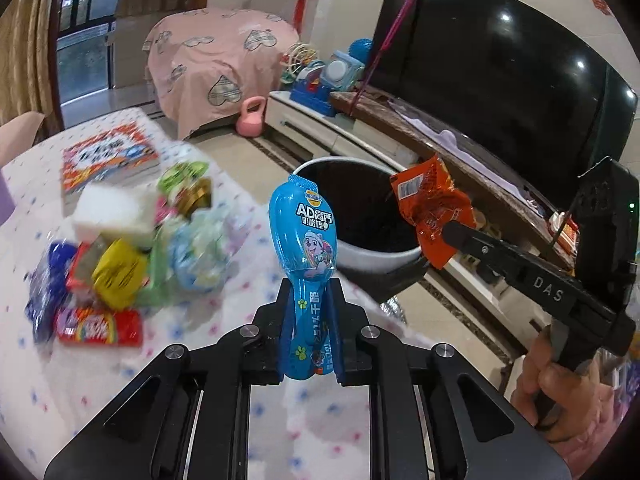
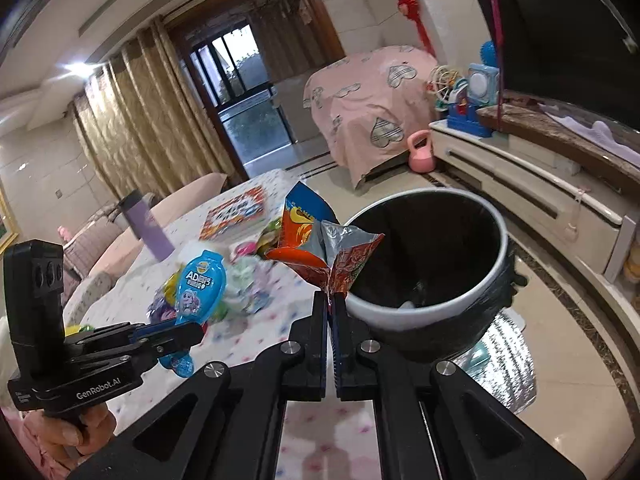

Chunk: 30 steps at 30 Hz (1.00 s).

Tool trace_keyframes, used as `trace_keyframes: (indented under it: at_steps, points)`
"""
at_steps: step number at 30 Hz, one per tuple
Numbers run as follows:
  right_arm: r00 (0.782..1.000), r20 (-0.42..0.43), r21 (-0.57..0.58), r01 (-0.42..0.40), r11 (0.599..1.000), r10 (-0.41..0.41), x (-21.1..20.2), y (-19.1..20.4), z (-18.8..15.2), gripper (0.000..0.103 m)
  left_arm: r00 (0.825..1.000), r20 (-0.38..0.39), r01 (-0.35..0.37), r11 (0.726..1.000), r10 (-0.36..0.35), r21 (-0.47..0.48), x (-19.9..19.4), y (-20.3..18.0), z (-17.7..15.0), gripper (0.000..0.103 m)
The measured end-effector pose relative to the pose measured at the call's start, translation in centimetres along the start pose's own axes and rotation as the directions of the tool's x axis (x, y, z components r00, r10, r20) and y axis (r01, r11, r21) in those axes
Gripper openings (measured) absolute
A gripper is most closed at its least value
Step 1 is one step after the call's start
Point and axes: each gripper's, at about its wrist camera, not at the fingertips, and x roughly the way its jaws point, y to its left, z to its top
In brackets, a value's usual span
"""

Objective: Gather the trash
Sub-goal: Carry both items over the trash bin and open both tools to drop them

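A blue cheese-stick wrapper (image 1: 304, 224) stands upright between the fingers of my left gripper (image 1: 310, 292), which is shut on its lower half. My right gripper (image 2: 330, 300) is shut on the corner of a crumpled orange snack bag (image 2: 316, 244). In the left wrist view that bag (image 1: 432, 204) hangs over the near rim of the round white bin with a black liner (image 1: 372, 258). From the right wrist view the bin (image 2: 424, 304) sits just right of the fingertips, and the left gripper (image 2: 188, 332) with the blue wrapper (image 2: 202, 284) is lower left. A pile of wrappers (image 1: 120, 264) lies on the table.
The table (image 1: 100, 392) has a dotted cloth, a picture book (image 1: 108, 156) and a purple bottle (image 2: 146, 226). Beyond the bin are a white TV stand (image 2: 520, 184), a black TV (image 1: 500, 80), a pink kettlebell (image 1: 252, 118) and a pink-covered piece of furniture (image 1: 212, 64). A hand (image 1: 560, 392) holds the right gripper.
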Motion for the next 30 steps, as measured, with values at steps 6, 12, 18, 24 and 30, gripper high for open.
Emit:
trace_keyframes:
  at_steps: [6,12,18,24,30]
  points:
    - [1.0,0.007,0.017,0.024,1.0,-0.024,0.5,-2.3,1.5,0.002,1.0,-0.001,0.021,0.999,-0.021,0.03,2.2,-2.0,2.6,0.014]
    - [0.999,-0.002,0.022,0.041,0.999,-0.041,1.6,-4.1,2.8,0.002,0.999,-0.026,0.038,0.998,-0.037,0.041,4.8,-3.3,4.6,0.014]
    - [0.998,-0.034,0.021,0.054,0.998,-0.054,2.8,-5.6,3.5,0.002,0.997,-0.063,0.044,0.999,-0.042,0.031,7.3,-3.6,5.8,0.014]
    - [0.996,-0.066,0.036,0.063,0.997,-0.06,4.0,-7.0,3.8,0.002,0.994,-0.101,0.037,0.999,-0.034,0.034,9.5,-4.0,6.4,0.014]
    - [0.993,-0.091,0.043,0.077,0.996,-0.072,5.1,-7.8,4.2,0.002,0.991,-0.129,0.04,0.999,-0.037,0.023,11.2,-4.2,6.9,0.014]
